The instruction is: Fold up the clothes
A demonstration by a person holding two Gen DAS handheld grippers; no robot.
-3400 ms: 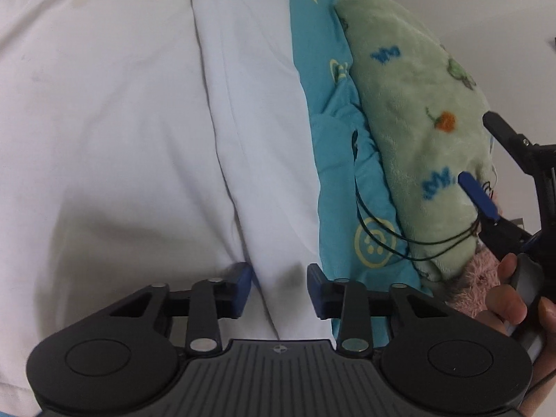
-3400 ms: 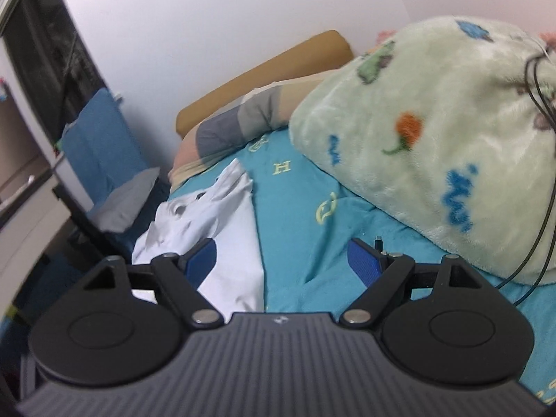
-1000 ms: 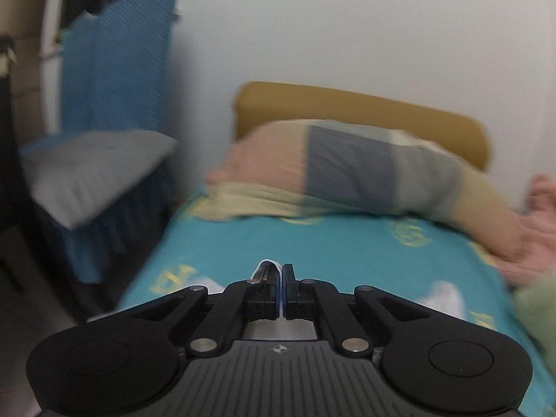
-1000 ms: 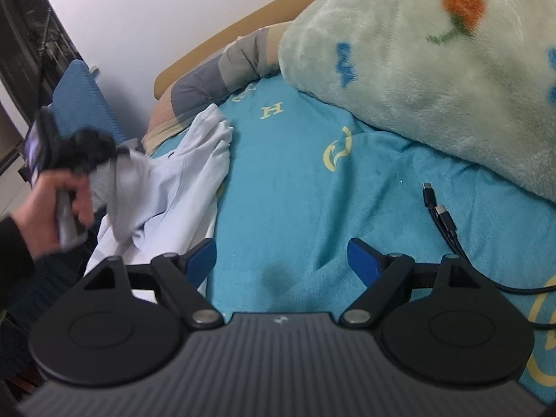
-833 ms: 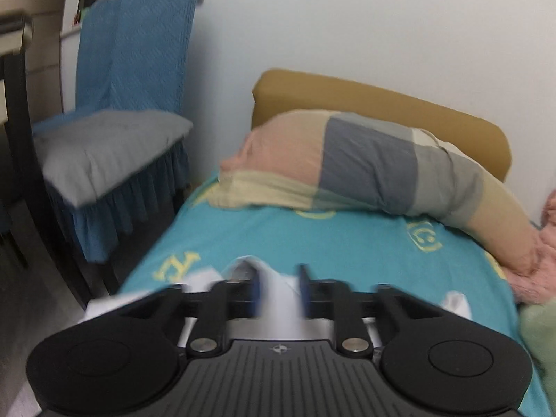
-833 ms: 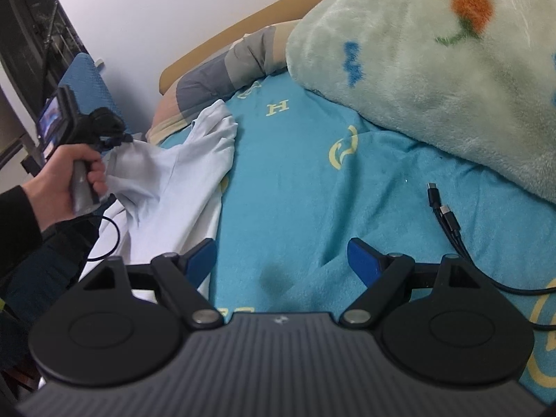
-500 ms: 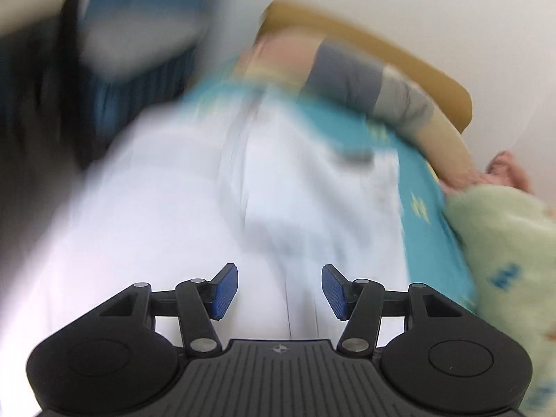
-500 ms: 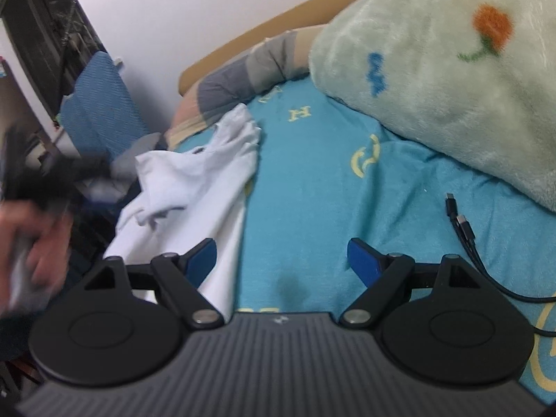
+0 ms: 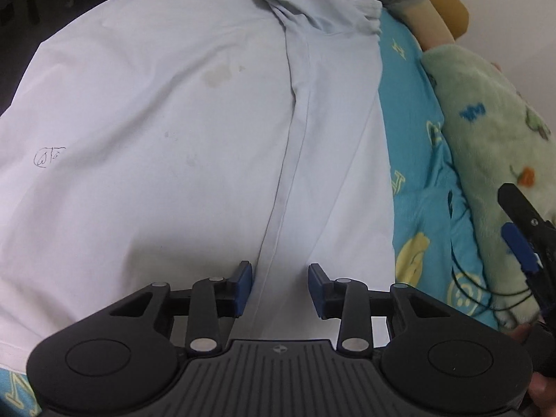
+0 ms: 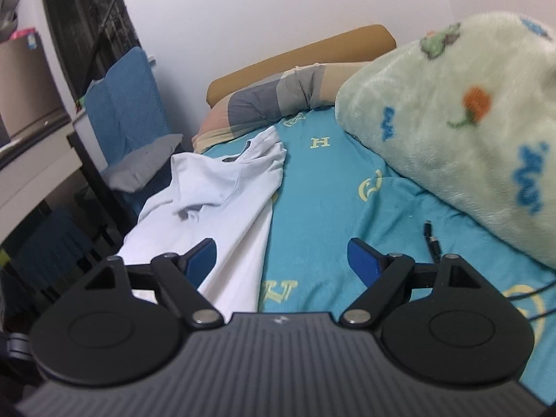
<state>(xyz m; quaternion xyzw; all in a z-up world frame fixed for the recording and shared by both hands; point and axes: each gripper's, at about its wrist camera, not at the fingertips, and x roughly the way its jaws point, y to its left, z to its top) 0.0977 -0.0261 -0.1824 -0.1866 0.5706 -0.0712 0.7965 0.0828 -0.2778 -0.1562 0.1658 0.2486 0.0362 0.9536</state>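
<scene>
A white shirt [image 9: 194, 132] lies spread on the turquoise bed sheet [image 9: 417, 215], with a long seam down its middle and its far end bunched up. My left gripper [image 9: 279, 286] is open and empty, low over the near part of the shirt, straddling the seam. In the right wrist view the same shirt [image 10: 215, 205] lies along the bed's left side. My right gripper [image 10: 281, 257] is open wide and empty above the sheet [image 10: 330, 208], at the shirt's right edge. Its blue fingertips [image 9: 519, 246] show at the right edge of the left wrist view.
A fluffy green blanket [image 10: 458, 135] is heaped on the right of the bed. A black cable [image 10: 434, 239] lies on the sheet beside it. A striped pillow [image 10: 274, 100] and tan headboard [image 10: 299, 59] are at the far end. A blue chair [image 10: 128, 111] stands left.
My left gripper let go of the shirt's far end, opened, and swung back down over the near part of the shirt. The shirt now lies spread out. My right gripper stayed open.
</scene>
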